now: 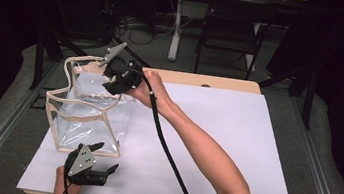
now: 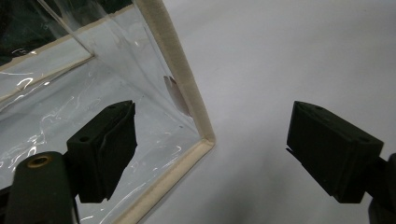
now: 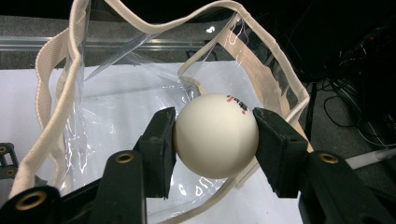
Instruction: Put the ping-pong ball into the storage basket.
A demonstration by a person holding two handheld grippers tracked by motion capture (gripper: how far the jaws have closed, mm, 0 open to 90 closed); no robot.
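Note:
A clear plastic bag (image 1: 90, 116) with cream fabric trim stands open on the white table mat at the left. My right gripper (image 1: 117, 81) hovers over the bag's far rim, shut on a white ball (image 3: 215, 135) with small red and black print. In the right gripper view the ball sits just above the bag's opening (image 3: 140, 93). My left gripper (image 1: 95, 162) rests low on the mat just in front of the bag, jaws wide apart and empty. The left gripper view shows the bag's bottom corner (image 2: 205, 140) between its jaws, untouched.
The white mat (image 1: 225, 134) covers most of the wooden table, with open room to the right of the bag. A black cable (image 1: 168, 152) trails from the right gripper along the forearm. A chair (image 1: 232, 29) and table legs stand beyond the far edge.

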